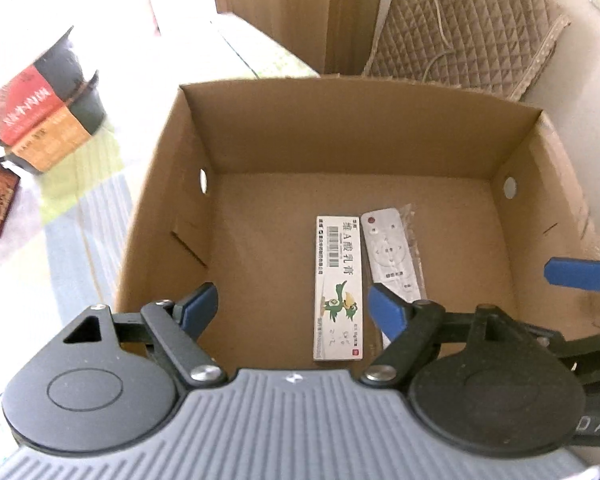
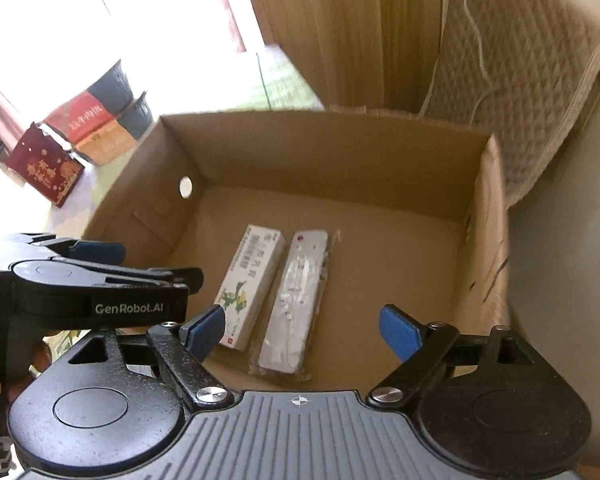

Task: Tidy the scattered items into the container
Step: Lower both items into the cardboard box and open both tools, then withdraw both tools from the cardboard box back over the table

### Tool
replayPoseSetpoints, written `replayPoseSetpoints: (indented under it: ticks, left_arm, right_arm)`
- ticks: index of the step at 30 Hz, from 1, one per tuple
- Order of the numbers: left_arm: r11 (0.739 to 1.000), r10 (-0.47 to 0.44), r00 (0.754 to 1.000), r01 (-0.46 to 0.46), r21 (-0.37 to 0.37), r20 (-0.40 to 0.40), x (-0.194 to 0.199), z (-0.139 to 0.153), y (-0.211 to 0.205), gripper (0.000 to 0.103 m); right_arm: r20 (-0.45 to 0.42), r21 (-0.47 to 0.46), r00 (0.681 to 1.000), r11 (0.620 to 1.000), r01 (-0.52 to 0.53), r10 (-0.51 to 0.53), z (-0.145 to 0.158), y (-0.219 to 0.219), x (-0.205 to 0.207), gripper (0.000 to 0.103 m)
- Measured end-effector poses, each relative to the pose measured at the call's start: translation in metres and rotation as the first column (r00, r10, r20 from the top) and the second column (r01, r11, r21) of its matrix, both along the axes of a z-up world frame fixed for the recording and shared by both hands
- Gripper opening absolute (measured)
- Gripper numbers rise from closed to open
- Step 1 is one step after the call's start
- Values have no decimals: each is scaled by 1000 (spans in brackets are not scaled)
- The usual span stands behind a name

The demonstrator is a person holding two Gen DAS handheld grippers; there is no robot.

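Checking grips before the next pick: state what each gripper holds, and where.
Nothing is held. The left gripper and right gripper are both open and empty above the cardboard box.

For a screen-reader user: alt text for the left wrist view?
An open cardboard box holds a white carton and a bagged remote lying side by side. The left claw hovers open and empty above them.

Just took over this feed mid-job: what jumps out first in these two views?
The open cardboard box fills both views, with a white ointment carton and a bagged white remote lying side by side on its floor. Both the left gripper and right gripper hover open and empty above it.
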State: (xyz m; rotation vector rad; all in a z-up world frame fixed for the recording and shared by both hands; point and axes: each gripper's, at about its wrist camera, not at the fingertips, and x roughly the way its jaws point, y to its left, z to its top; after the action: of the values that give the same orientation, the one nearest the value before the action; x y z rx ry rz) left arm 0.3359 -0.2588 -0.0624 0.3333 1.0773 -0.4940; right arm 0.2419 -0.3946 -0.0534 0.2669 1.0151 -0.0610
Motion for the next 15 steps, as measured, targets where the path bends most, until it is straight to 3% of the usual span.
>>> replayPoseSetpoints:
  ticks: [7, 15]
  left_arm:
    - [1000, -11, 996, 13, -22, 90, -33, 28, 12, 84]
    - [1000, -5, 995, 8, -27, 102, -77, 43, 37, 85]
  right_arm:
    - [48, -15, 999, 1000, 24, -23, 20, 18, -32, 90]
    - [74, -23, 996, 998, 56, -54, 37, 34, -73, 91]
